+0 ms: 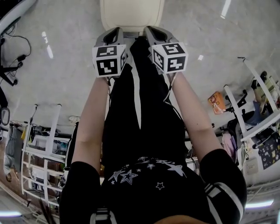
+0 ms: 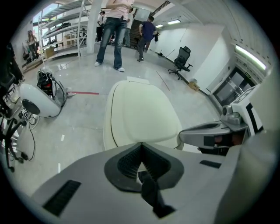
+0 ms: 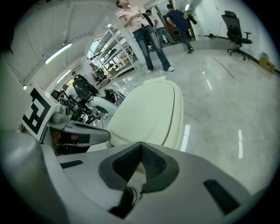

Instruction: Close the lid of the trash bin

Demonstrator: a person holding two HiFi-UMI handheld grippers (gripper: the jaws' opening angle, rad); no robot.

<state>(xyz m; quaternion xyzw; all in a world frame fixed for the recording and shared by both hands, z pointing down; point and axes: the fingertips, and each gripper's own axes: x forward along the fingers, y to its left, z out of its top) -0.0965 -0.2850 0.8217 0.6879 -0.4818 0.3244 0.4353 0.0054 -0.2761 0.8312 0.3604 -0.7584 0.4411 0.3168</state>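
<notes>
Both tools are clenched on nothing. I hold the left tool (image 1: pixel 117 30) and the right tool (image 1: pixel 149 29) side by side at the near edge of the trash bin (image 2: pixel 108 131) lid (image 1: pixel 131 13). On the floor (image 1: pixel 65 65), the lid seems down already; next I should press it gently to seat it.

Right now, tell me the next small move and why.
Probably ease the left gripper and right gripper down onto the near edge of the lid and press gently. Both are shut, empty and side by side at that edge. The cream lid looks lowered, but I cannot tell if it is fully seated.
</notes>
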